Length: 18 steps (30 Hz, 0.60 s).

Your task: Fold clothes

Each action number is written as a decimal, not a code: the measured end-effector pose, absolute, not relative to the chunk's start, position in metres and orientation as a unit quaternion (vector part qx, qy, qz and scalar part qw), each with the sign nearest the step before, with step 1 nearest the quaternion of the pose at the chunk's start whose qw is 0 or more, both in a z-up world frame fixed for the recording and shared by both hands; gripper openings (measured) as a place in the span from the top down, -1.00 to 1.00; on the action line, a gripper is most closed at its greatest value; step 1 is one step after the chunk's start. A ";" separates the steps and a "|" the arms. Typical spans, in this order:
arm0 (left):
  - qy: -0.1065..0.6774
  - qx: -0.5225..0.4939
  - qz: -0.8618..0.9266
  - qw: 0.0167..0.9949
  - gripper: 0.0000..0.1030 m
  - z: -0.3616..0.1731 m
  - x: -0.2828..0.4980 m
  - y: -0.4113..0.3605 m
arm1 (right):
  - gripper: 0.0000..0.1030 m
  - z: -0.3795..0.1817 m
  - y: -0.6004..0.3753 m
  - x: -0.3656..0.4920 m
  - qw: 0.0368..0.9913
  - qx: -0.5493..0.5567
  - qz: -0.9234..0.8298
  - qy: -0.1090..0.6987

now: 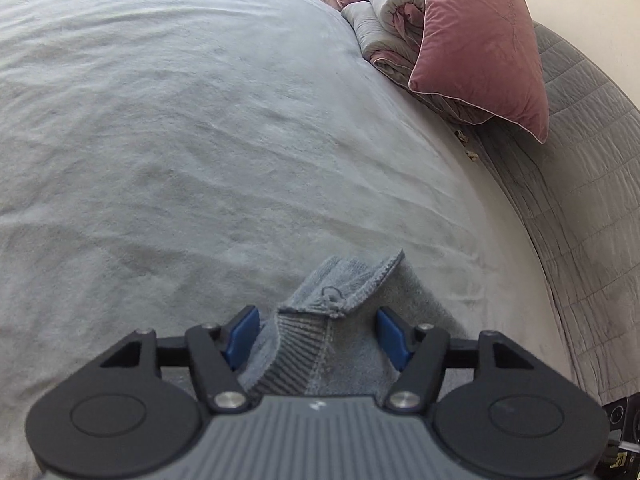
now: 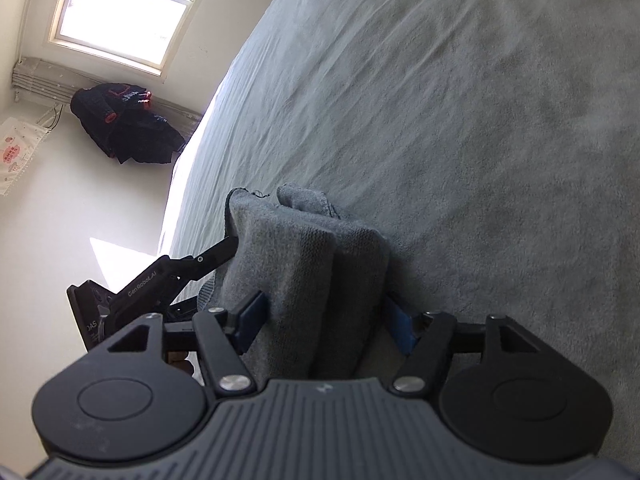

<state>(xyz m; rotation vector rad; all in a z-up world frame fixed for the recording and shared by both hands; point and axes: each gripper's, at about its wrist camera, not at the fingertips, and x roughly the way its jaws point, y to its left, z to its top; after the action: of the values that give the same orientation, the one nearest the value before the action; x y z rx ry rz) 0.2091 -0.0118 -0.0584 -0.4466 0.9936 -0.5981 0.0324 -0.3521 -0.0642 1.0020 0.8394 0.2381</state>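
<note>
A grey knit garment [image 1: 340, 280] lies folded into a small bundle on the pale grey bed cover [image 1: 180, 120]. My left gripper [image 1: 318, 320] stands open around its ribbed hem, and the blue pads [image 1: 244, 326] do not squeeze the cloth. In the right wrist view the same garment [image 2: 304, 240] shows as a thick folded stack on the bed cover [image 2: 480, 120]. My right gripper [image 2: 326, 314] is open with the stack between its jaws. The left gripper [image 2: 200, 266] shows there at the stack's left side, its tip hidden behind the cloth.
A pink velvet pillow [image 1: 480, 40] and rolled quilts [image 1: 384, 12] sit at the head of the bed, beside a grey quilted headboard [image 1: 580, 168]. The bed's edge [image 2: 188, 168] runs left of the garment. Beyond it are the floor, a window [image 2: 120, 12] and a dark jacket [image 2: 124, 120].
</note>
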 end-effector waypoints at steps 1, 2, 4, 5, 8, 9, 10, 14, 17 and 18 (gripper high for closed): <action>0.467 -0.224 -0.283 0.807 -0.15 -0.061 0.210 -0.012 | -0.32 -0.066 -0.353 0.033 0.787 0.469 0.111 0.384; 0.471 -0.239 -0.286 0.800 -0.13 -0.064 0.211 -0.012 | -0.27 -0.067 -0.353 0.034 0.787 0.474 0.112 0.378; 0.471 -0.249 -0.287 0.797 -0.06 -0.067 0.211 -0.013 | -0.13 -0.070 -0.352 0.034 0.784 0.485 0.114 0.370; 0.471 -0.256 -0.288 0.793 0.10 -0.067 0.212 -0.013 | 0.01 -0.072 -0.352 0.035 0.783 0.491 0.115 0.365; 0.473 -0.283 -0.291 0.782 0.46 -0.066 0.212 -0.013 | 0.23 -0.072 -0.351 0.034 0.780 0.503 0.115 0.353; 0.473 -0.293 -0.291 0.778 0.48 -0.064 0.213 -0.013 | 0.24 -0.071 -0.351 0.034 0.781 0.504 0.115 0.351; 0.470 -0.302 -0.292 0.776 0.50 -0.061 0.215 -0.015 | 0.27 -0.068 -0.353 0.033 0.782 0.506 0.115 0.346; 0.453 -0.284 -0.309 0.787 0.51 -0.036 0.226 -0.042 | 0.30 -0.054 -0.361 0.031 0.792 0.512 0.103 0.317; 0.447 -0.268 -0.324 0.789 0.51 -0.019 0.240 -0.076 | 0.30 -0.044 -0.375 0.030 0.802 0.517 0.082 0.287; 0.445 -0.262 -0.330 0.790 0.51 -0.014 0.244 -0.088 | 0.30 -0.041 -0.381 0.029 0.805 0.520 0.073 0.277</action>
<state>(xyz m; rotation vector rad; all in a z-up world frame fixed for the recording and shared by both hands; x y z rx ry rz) 0.2435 -0.0880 -0.0144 -0.5634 0.9576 -0.7098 0.0293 -0.3808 -0.0407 1.1136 0.5922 0.1573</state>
